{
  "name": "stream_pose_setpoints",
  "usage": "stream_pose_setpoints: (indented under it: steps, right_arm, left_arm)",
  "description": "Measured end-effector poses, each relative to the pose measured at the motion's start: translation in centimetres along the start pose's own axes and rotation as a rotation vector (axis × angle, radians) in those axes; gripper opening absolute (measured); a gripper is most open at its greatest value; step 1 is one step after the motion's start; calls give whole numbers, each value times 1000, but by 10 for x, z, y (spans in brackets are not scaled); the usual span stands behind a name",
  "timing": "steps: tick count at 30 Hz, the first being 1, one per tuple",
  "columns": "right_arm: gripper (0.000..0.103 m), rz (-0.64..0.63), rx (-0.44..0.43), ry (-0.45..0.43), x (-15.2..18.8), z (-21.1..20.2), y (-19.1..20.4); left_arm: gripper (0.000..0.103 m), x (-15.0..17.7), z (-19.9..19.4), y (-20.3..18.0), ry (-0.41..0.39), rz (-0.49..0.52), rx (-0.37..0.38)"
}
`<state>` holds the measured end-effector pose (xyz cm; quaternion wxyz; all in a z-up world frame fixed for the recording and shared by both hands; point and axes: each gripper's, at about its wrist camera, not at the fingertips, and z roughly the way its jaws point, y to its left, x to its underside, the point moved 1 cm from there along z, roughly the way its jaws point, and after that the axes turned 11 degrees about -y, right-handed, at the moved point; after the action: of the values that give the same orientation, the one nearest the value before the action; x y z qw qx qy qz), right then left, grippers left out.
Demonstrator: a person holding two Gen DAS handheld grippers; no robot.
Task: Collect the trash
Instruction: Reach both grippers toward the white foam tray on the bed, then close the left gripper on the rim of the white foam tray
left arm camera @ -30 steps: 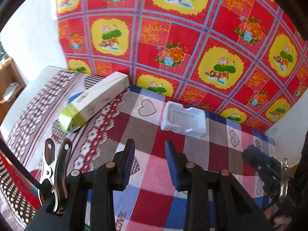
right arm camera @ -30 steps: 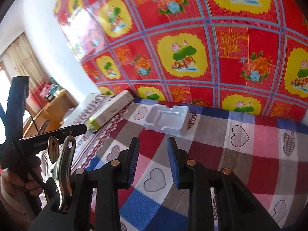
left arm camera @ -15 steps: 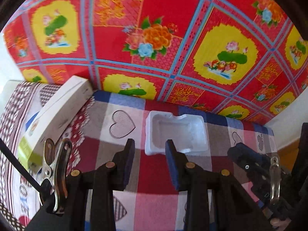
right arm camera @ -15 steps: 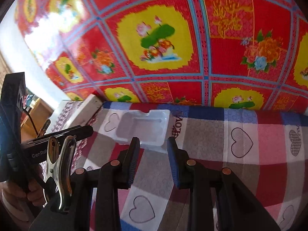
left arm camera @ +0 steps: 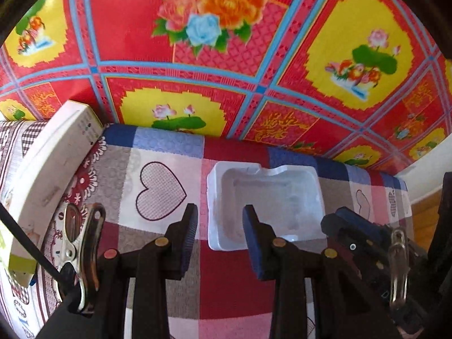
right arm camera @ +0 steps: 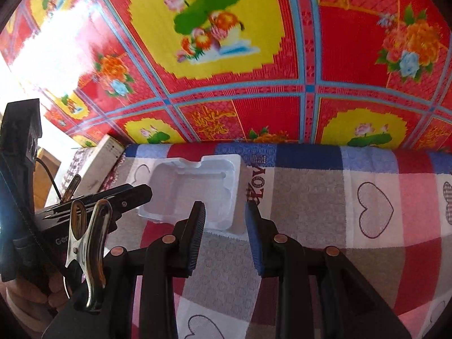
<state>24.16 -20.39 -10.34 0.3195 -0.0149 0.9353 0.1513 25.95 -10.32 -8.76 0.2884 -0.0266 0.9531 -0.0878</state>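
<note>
White moulded foam, a shallow packaging tray, is lying flat on the checked heart-print cloth of the desk, close to the red flowered wall covering behind it. Both tools are pointing down at it. The left tool is hanging with its jaws apart around the tray's near left corner, nothing pressed between them. The right tool is hovering with jaws apart over the tray's near right corner, likewise holding nothing. A long white carton with a green end is resting further left, apart from the tray.

Risks, as I am judging them: the foam is looking light and brittle, so a hard pinch on the thin rim could be snapping a piece off. A jaw landing on top of the rim instead of straddling it could be pushing the tray toward the wall. Two tools converging on one small tray could also be knocking into each other.
</note>
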Motion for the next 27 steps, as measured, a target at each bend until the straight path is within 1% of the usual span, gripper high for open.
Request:
stream_pose_setpoints:
  steps: [10, 17, 19, 20, 21, 23, 25, 27]
  right_arm:
    - [30, -8, 33, 40, 2, 31, 2]
    - [30, 12, 40, 56, 6, 41, -1]
    - [28, 9, 41, 51, 6, 42, -1]
    - [26, 7, 43, 50, 5, 42, -1]
    - [22, 6, 46, 49, 5, 43, -1]
    - [20, 10, 50, 46, 5, 42, -2]
    - [19, 11, 61, 40, 5, 41, -3]
    - [15, 18, 67, 30, 5, 37, -5]
  left_arm:
    - [33, 2, 27, 0, 33, 14, 30]
    - [33, 5, 32, -9, 10, 76, 33]
    - [31, 8, 32, -11, 3, 83, 36]
    - [28, 9, 32, -13, 2, 87, 34]
    - [27, 9, 29, -13, 1, 94, 30]
    - [21, 13, 29, -16, 4, 105, 34]
    - [21, 15, 27, -17, 14, 106, 50]
    - [21, 19, 21, -23, 10, 115, 61]
